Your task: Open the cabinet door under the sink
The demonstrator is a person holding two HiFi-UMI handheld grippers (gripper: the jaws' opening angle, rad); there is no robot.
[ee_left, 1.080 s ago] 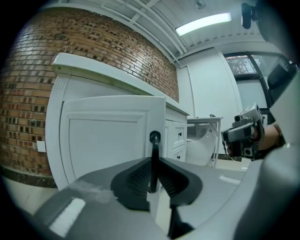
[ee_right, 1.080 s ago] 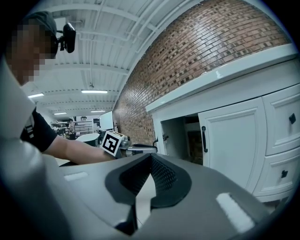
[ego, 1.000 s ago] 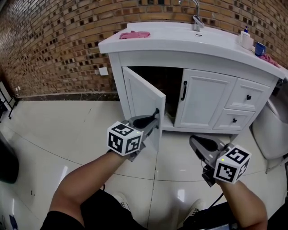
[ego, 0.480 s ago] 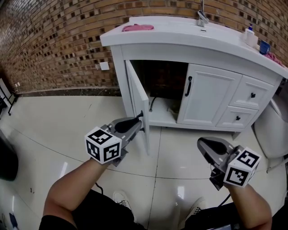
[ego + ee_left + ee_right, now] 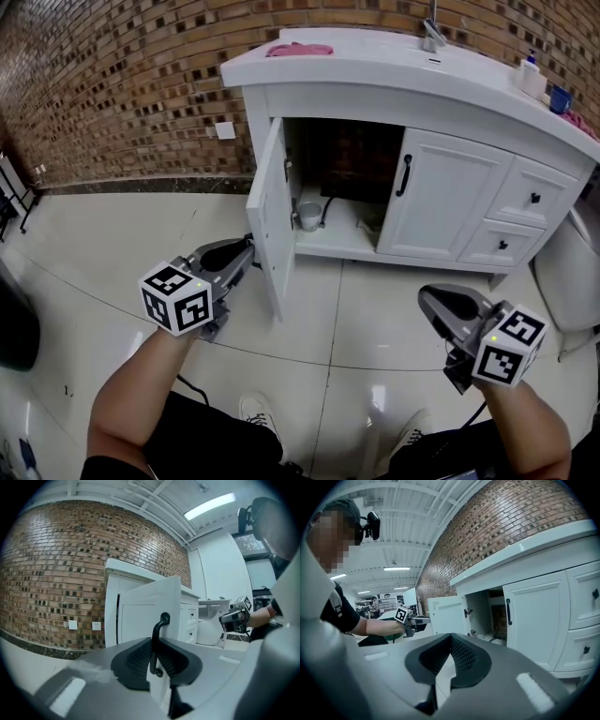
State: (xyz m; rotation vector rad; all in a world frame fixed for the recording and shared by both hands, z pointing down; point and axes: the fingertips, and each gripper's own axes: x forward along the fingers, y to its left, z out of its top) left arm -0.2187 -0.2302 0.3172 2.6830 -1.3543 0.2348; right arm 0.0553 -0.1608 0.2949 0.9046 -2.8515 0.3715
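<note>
**Left fingers clamped on the handle of the open cabinet door**

The left gripper has its fingers closed narrowly on the black door handle. Just beyond them the white cabinet door stands wide open, edge-on to the head view. Past the door the open compartment holds a grey cup and a dark hose. To the right of the fingers the second cabinet door is closed, with drawers further along. Above, a pink cloth and a faucet sit on the vanity. The right gripper hangs well apart over the tiled floor, its fingers together on nothing. Nothing stands between them and the closed door.
</note>
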